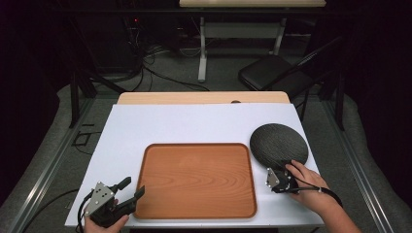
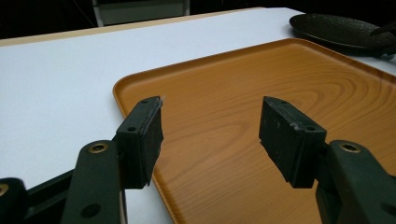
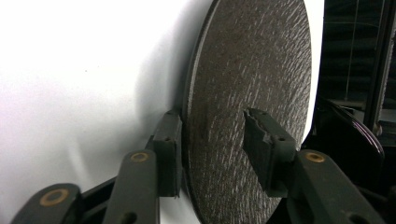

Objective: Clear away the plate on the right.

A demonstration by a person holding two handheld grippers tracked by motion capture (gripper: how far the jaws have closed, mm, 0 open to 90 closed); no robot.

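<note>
a wooden tray lies flat near the front middle of the white worktop, its long side running left to right. it is a rounded rectangle with a low raised rim and a visible grain, and its inside is bare.

the left gripper sits at the tray's front left corner, held by a hand at the bottom edge of the high view. its jaws are spread wide apart with nothing between them. in the left gripper view the left gripper has one jaw over the tray's left rim and the other over the tray's floor, the wooden tray stretching away beyond them.

a round dark plate with a rough, textured surface rests on the worktop just right of the tray's far right corner, close to it; whether they touch cannot be told. the right gripper is at the plate's near edge, held by the other hand. in the right gripper view the right gripper has its jaws set on either side of the dark plate, one beneath the rim against the white worktop and one above the upper face; a sliver of space shows at the upper jaw, so the jaws straddle the rim but it is unclear whether they are pressing it yet.

beyond the worktop, a black folding chair stands on the grey floor.
</note>
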